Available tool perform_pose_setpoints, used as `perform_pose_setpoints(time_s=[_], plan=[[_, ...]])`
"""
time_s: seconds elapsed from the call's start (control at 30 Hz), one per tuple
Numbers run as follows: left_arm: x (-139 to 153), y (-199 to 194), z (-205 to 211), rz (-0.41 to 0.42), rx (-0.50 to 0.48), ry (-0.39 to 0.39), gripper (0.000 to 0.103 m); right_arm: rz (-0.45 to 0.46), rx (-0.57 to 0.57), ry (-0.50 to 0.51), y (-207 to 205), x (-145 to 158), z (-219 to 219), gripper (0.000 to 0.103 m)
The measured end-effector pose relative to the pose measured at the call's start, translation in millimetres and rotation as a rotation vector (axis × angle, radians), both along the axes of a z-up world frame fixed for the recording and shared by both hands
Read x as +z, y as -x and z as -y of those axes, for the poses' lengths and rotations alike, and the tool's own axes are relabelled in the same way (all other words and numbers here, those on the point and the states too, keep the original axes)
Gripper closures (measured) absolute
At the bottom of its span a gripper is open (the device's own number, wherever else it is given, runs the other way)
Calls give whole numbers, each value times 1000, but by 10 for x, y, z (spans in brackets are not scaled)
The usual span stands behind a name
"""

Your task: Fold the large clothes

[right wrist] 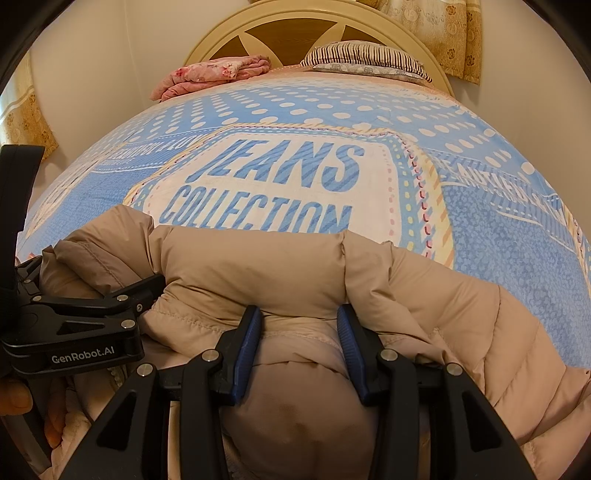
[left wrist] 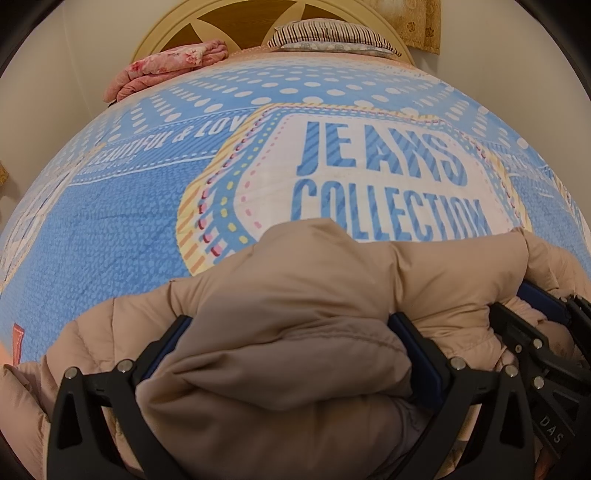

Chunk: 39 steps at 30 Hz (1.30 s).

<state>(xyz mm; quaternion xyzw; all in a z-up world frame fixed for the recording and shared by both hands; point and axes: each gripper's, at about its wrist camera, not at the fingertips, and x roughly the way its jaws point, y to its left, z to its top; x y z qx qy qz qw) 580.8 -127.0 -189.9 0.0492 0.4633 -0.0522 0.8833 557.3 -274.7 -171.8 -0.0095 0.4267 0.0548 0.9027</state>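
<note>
A beige puffer jacket (left wrist: pixel 325 273) lies bunched at the near edge of the bed; it also fills the lower half of the right wrist view (right wrist: pixel 258 266). My left gripper (left wrist: pixel 291 325) is shut on a thick fold of the jacket, its blue pads pressed against both sides. My right gripper (right wrist: pixel 299 321) is shut on another thick fold in the same way. The two grippers are side by side: the right one shows at the right edge of the left wrist view (left wrist: pixel 546 332), and the left one shows at the left of the right wrist view (right wrist: pixel 92 317).
The bed carries a blue dotted cover (left wrist: pixel 129 221) printed "JEANS COLLECTION". A folded pink floral blanket (left wrist: pixel 166 66) and a striped pillow (left wrist: pixel 332 35) lie at the headboard (left wrist: pixel 207 26). Walls and yellow curtains (right wrist: pixel 443 33) close in behind.
</note>
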Motion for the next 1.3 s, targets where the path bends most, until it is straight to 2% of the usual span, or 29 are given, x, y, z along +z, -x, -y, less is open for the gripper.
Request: perform_pose_setpoints(time_s=[0.33,0.43,0.5,0.53,0.57,0.6,0.67,0.77,0.87,0.97,1.07,1.23,1.3], plan=[[-3,-26,45,3,2,-19,0,-7,-1,10,-19,-3,-18,58],[112,-61,-60,-33,-8,26,0,-25,30,-23,-29,59,40,57],[346,50,-200,10,5,55,1,-18,15,-34,100,213,162,50],[463,129,-264,32,-9,74,1,4,-5,-57,204,306,234,39],[618,264,-347,63,-25,76,1,18,-22,-74,342,412,321,27],[748,412,-435,91,-33,77,1,17,-43,-68,491,506,406,24],[947,714,-605,126,-66,94,1,17,-61,-94,781,659,561,23],[1202,1450,-985,187,-104,90,1,8,-91,-153,1466,896,813,23],[1266,2171,-1446,228,-134,80,0,-7,-94,-151,2172,1009,907,23],[1169,2701,-1872,212,-127,91,0,-25,-88,-158,2795,1011,937,22],[954,3273,-2208,187,-106,91,0,-23,-91,-150,3533,944,996,22],[534,4018,-2610,125,-64,110,0,-32,-223,-164,4502,648,1300,21],[421,4166,-2618,108,-68,142,0,-46,-296,-189,4789,514,1445,21]])
